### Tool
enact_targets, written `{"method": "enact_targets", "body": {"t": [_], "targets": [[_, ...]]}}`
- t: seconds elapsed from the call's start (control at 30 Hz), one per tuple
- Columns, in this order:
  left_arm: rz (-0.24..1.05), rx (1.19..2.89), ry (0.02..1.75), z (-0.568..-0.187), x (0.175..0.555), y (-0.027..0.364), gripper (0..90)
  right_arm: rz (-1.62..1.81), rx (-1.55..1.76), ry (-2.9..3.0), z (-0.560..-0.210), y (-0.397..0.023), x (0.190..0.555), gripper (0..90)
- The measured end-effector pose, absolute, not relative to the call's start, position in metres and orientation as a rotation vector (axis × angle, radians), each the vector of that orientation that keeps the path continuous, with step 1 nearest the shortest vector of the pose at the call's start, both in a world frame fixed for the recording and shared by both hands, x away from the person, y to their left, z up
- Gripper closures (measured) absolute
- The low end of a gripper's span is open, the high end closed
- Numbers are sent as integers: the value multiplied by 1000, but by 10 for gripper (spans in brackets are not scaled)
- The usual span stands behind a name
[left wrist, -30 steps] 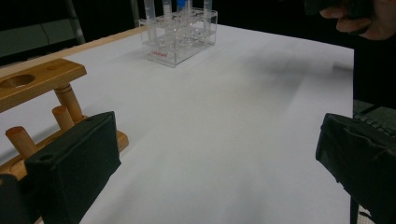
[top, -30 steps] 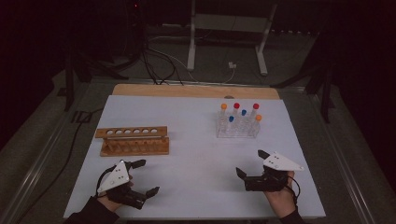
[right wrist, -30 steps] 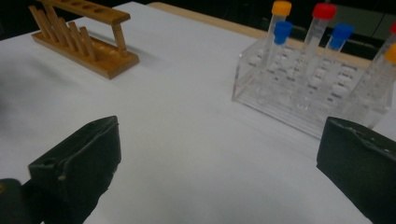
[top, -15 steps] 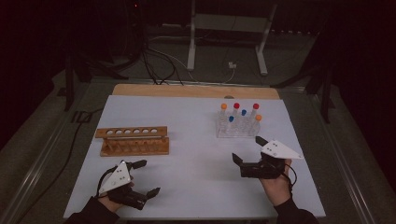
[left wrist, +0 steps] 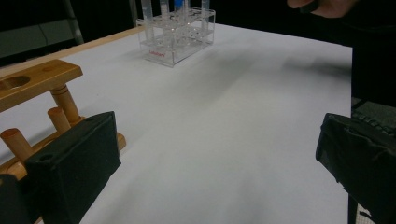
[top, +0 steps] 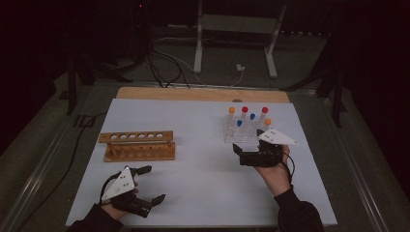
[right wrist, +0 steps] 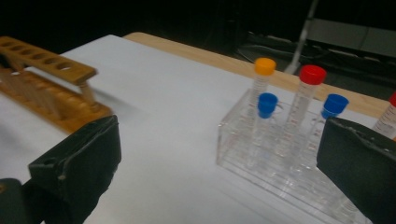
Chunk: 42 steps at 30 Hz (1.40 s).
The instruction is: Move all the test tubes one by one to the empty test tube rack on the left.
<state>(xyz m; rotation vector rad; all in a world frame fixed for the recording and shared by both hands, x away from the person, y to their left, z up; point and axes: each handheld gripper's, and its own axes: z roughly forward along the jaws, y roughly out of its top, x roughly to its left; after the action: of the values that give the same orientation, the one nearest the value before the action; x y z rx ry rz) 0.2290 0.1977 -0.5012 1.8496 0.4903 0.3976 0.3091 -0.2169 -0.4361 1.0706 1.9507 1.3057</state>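
Right gripper (top: 247,142) close to the clear plastic tube rack (top: 244,135), its jaws wide apart and holding nothing.

The rack stands on the white table (top: 203,145) and carries upright tubes with orange, red and blue caps, such as the blue-capped tube (right wrist: 266,122). The left gripper (top: 151,184) is near the front edge, jaws spread and empty, with the long wooden rack (top: 137,146) just behind it.

A dim room: white table (top: 203,121), grey floor (top: 48,140) with cables (top: 159,67), and a metal stand (top: 234,29) behind.
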Motion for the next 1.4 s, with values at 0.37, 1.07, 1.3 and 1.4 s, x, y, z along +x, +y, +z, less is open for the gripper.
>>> {"method": "enact_targets", "body": {"t": [0.37,1.07,1.3,1.4], "targets": [[396,1844,489,-501,229,198,5,1266,1146,1948,-441,-215,334,81],[395,1833,483,-500,227,198,4,1062,1314,2003,-457,-208,375,435],[396,1834,483,-500,227,198,4,1035,1344,2054,-456,-208,384,563],[396,1833,483,-500,227,198,5,1035,1352,2066,-455,-207,389,630]]}}
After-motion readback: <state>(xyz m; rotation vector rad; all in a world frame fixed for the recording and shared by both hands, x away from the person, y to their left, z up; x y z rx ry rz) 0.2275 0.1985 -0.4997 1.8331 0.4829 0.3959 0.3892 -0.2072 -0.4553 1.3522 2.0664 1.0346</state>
